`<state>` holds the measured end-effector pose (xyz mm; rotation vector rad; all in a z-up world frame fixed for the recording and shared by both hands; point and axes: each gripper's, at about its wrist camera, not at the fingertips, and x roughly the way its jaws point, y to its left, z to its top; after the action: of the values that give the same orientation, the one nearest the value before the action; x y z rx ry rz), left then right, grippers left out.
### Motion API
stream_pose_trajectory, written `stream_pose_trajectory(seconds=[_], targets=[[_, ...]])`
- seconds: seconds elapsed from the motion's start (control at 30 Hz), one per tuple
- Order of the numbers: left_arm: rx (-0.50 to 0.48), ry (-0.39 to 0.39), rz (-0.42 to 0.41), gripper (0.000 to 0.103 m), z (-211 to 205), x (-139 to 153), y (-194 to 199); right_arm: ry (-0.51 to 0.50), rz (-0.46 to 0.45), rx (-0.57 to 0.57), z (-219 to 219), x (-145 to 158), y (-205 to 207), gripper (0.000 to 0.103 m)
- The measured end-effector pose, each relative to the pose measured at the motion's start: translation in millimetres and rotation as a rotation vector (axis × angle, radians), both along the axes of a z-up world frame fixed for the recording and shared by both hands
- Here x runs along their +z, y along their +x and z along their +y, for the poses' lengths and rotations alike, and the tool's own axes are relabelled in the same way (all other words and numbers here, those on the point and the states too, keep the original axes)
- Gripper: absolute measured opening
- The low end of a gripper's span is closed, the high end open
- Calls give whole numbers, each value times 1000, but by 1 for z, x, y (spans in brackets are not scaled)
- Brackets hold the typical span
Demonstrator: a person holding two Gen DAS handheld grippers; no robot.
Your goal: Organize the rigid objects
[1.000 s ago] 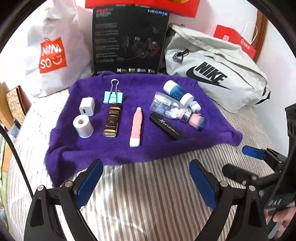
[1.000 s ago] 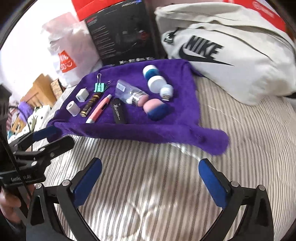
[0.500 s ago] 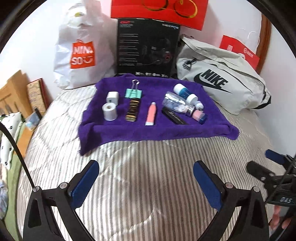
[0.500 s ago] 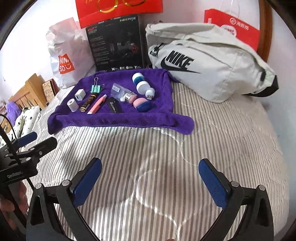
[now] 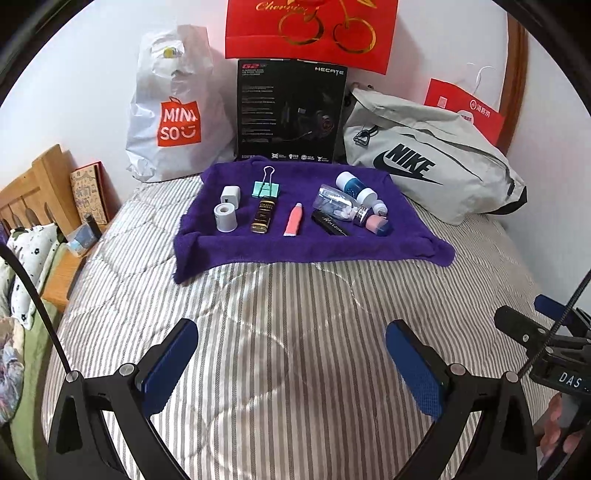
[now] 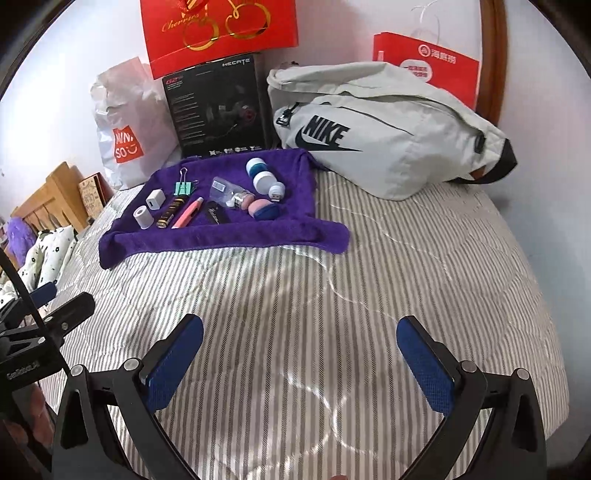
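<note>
"MINISO" is printed on the white bag (image 5: 173,110), "HECATE" on the black box (image 5: 291,114), "NIKE" on the grey bag (image 5: 424,162), "Cherries" on the red bag (image 5: 310,29), "Horizon" on the black case (image 5: 330,226), and "GRAND RESERVE" on the small bottle (image 5: 263,218).

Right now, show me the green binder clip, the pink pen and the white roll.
green binder clip (image 5: 266,189), left wrist view, on its green body.
pink pen (image 5: 293,220), left wrist view, mid-barrel.
white roll (image 5: 225,218), left wrist view, its side wall.
</note>
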<state>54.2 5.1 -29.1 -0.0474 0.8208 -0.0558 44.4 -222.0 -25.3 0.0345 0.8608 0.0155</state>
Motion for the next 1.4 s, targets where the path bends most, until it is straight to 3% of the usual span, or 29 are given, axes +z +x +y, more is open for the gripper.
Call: stream_pose_trajectory(seconds=[0.47,1.4], targets=[[7,-16,-9,103,3,1,-21,-35,-42,-20,-5,14,-22,103],[42,43,4,103,9,2,-32,-23,-50,8,-3,20,-33,103]])
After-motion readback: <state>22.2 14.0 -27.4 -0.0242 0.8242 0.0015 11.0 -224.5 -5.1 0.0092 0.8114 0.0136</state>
